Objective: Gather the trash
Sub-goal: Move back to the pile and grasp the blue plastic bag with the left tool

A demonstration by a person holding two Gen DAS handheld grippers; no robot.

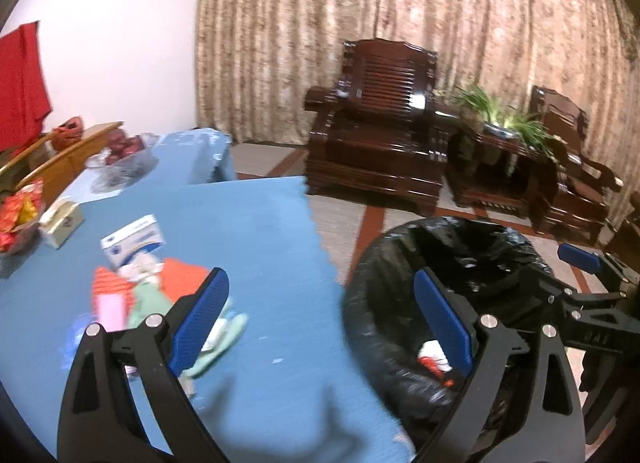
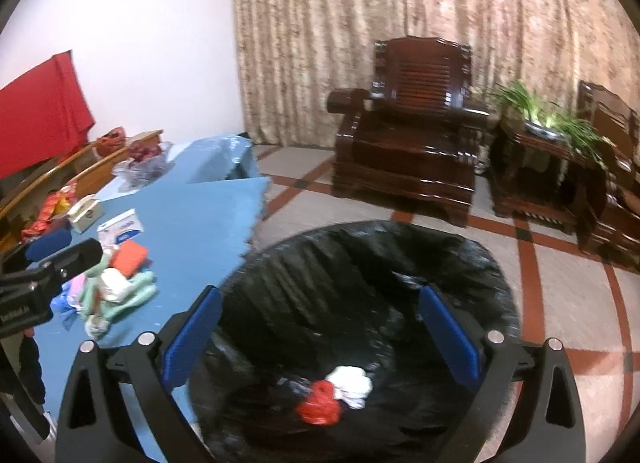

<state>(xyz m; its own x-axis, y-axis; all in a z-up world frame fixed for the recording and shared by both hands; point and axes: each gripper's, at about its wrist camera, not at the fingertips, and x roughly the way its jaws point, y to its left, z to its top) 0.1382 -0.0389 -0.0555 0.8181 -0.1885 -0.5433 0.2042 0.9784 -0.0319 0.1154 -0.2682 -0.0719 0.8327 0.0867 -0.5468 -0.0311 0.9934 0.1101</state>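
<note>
A bin with a black bag (image 1: 452, 263) (image 2: 360, 287) stands on the floor beside the blue-covered table (image 1: 248, 255) (image 2: 200, 215). Red and white crumpled trash (image 2: 336, 395) lies inside it, also showing in the left wrist view (image 1: 434, 359). A pile of trash, orange, pink, pale green and white wrappers (image 1: 152, 295) (image 2: 116, 287), lies on the table. My left gripper (image 1: 320, 323) is open and empty over the table edge, between pile and bin. My right gripper (image 2: 320, 339) is open and empty above the bin's mouth.
On the table are a blue-white box (image 1: 134, 239) (image 2: 120, 229), a small cream box (image 1: 62, 221), a snack bowl (image 1: 18, 223) and a glass fruit dish (image 1: 122, 161). Dark wooden armchairs (image 1: 372, 123) (image 2: 412, 139) and a plant stand (image 1: 500, 151) lie beyond on the tiled floor.
</note>
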